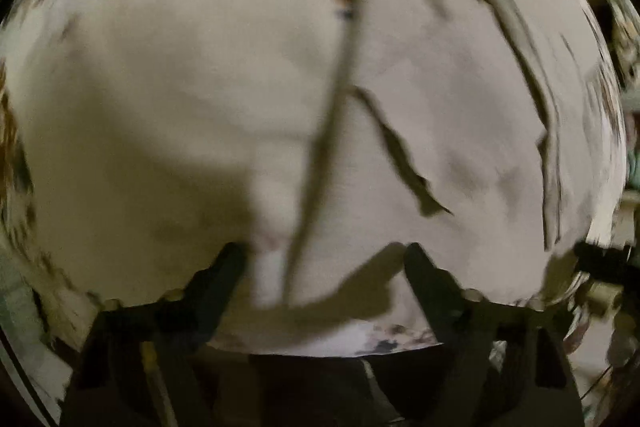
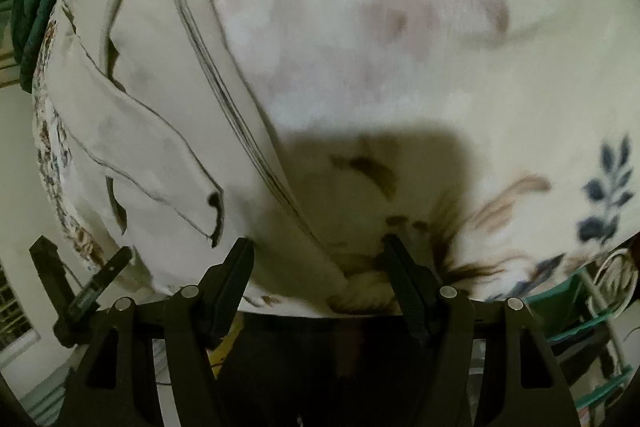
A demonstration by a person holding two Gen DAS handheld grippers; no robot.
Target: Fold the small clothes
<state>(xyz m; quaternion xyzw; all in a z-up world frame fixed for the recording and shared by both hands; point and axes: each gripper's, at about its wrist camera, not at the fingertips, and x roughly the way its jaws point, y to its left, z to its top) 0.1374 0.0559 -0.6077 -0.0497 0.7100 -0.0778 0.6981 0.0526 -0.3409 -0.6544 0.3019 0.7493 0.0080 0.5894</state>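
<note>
With both the left gripper (image 1: 326, 253) and the right gripper (image 2: 318, 247) standing open and empty just above the pale garment (image 1: 440, 107) spread on the floral bedcover (image 2: 460, 67), either could pinch bedcover along with garment and spoil the fold.

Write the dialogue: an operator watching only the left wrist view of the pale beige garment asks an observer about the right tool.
Operator: Is the right tool gripping anything?
Observer: No, the right tool stands open above the white floral-printed sheet.
Operator: What is between its fingers?
Observer: A cream twisted roll of cloth, close by one finger; contact unclear.
</note>
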